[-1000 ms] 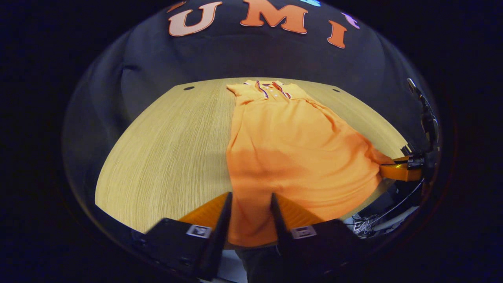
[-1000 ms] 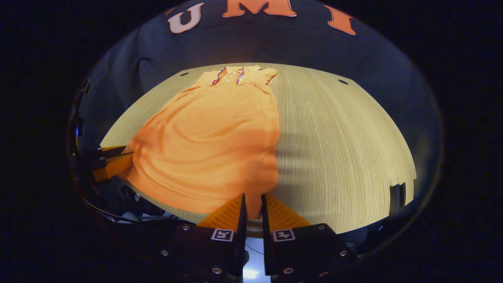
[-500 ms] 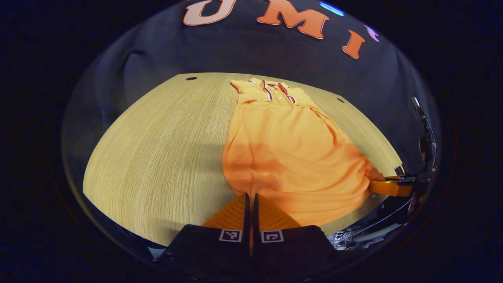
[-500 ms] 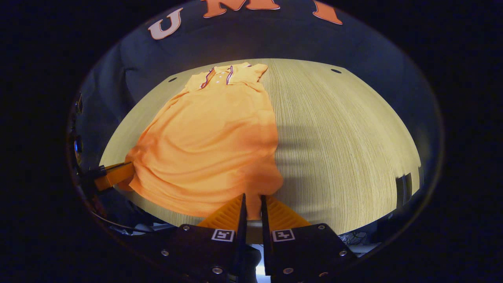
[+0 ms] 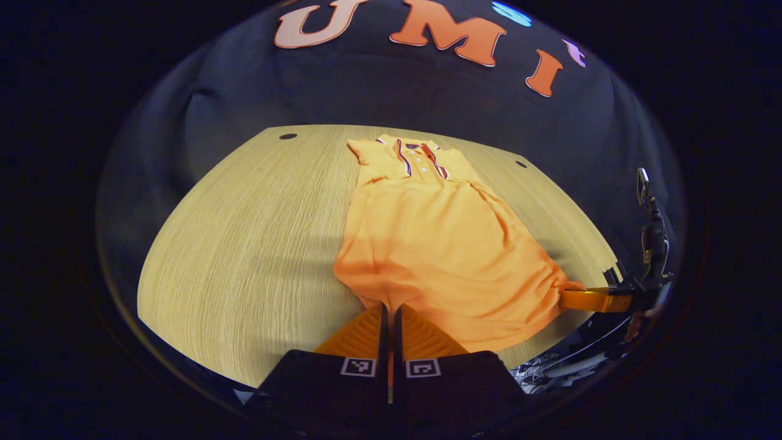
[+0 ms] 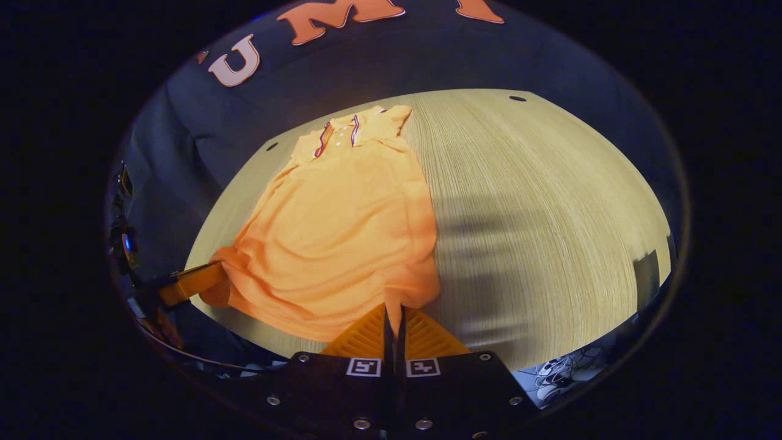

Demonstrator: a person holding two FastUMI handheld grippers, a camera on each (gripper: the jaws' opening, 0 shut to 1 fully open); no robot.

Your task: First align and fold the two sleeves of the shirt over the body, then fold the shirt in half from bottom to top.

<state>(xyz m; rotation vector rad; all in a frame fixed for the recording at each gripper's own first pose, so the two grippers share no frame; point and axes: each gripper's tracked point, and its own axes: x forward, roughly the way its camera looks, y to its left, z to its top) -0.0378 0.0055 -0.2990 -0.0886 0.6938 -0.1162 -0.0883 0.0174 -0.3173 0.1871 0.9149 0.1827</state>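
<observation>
Tightened right gripper (image 6: 394,315) and left gripper (image 5: 390,311) pinch shirt (image 5: 427,244) hem.

Pale wood-grain table (image 5: 244,244) before a black cloth wall (image 5: 379,85)

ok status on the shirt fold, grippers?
Left gripper shut on shirt hem corner. Right gripper shut on the other hem corner. Sleeves tucked, bottom fold not yet made. Table ahead unobstructed.

The shirt (image 5: 440,244) is seen in plain orange; its collar (image 5: 415,156) is edged with dark blue, red and white stripes, and small white buttons are set on the placket. The desk (image 5: 244,244) is finished in pale yellowish wood with fine straight grain.
</observation>
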